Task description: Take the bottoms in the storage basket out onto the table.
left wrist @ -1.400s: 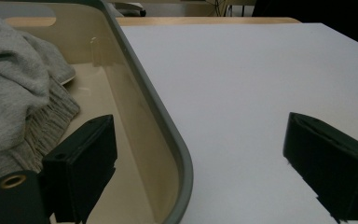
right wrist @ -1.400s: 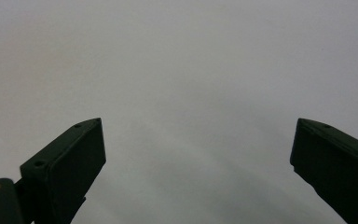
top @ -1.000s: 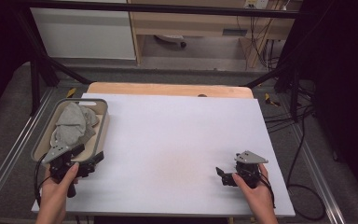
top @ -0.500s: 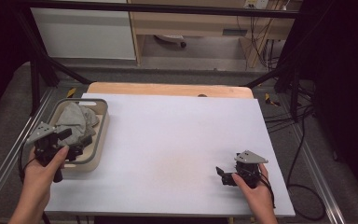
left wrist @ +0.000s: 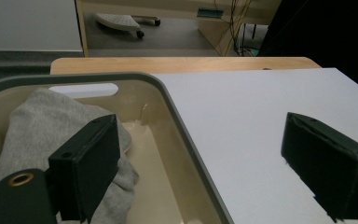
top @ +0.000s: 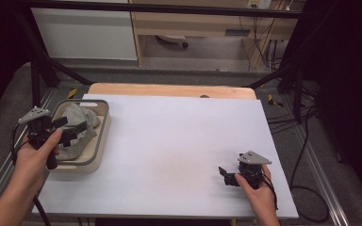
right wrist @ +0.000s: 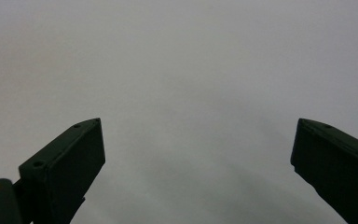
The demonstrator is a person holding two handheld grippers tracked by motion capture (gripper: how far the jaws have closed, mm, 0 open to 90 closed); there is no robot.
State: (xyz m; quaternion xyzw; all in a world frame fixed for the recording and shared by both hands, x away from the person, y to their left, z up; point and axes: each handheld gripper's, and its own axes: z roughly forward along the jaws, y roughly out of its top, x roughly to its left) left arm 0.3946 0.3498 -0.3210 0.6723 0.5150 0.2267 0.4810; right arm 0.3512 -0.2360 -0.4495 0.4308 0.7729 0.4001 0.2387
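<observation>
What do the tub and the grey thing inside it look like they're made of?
The tub looks like smooth moulded plastic: cream walls with a faint sheen, a grey rim and a cut-out handle slot. The grey thing looks like soft knit fabric, matte and slightly fuzzy, lying in loose folds; possibly a garment.

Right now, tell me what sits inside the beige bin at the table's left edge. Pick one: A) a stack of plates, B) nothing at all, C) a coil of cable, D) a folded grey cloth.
D: the left gripper view shows grey cloth bunched in the bin.
</observation>
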